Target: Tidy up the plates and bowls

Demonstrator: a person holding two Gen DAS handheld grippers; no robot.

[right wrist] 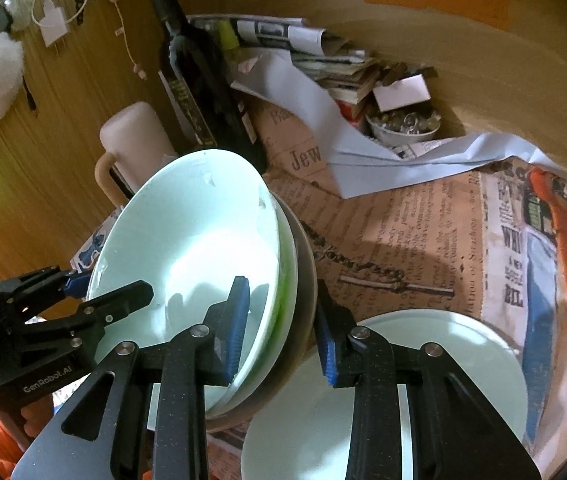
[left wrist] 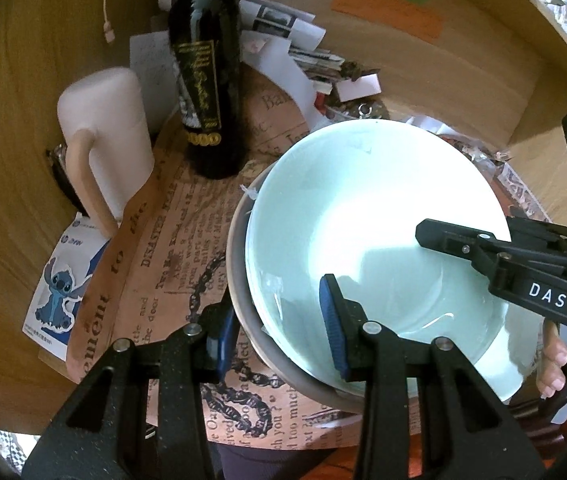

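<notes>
A pale mint bowl (left wrist: 363, 208) sits on top of a nested stack, inside a green-edged bowl (right wrist: 288, 280) and a grey bowl (left wrist: 239, 280). My left gripper (left wrist: 279, 332) is shut on the stack's near rim, one blue pad outside the grey bowl and one inside the mint bowl. From the opposite side my right gripper (right wrist: 281, 336) clamps the rim (right wrist: 299, 320) of the same stack, which tilts in its view. Each gripper shows in the other's view: the right gripper (left wrist: 479, 228) and the left gripper (right wrist: 103, 286). A mint plate (right wrist: 463, 340) lies flat below the right gripper.
A dark wine bottle (left wrist: 203, 80) and a pink mug (left wrist: 111, 128) stand just behind the stack. Papers and books (right wrist: 323, 60) and a small bowl of beads (right wrist: 403, 128) crowd the back. Newspaper-print paper (right wrist: 403, 232) covers the table. A person's fingers (left wrist: 555, 360) show at right.
</notes>
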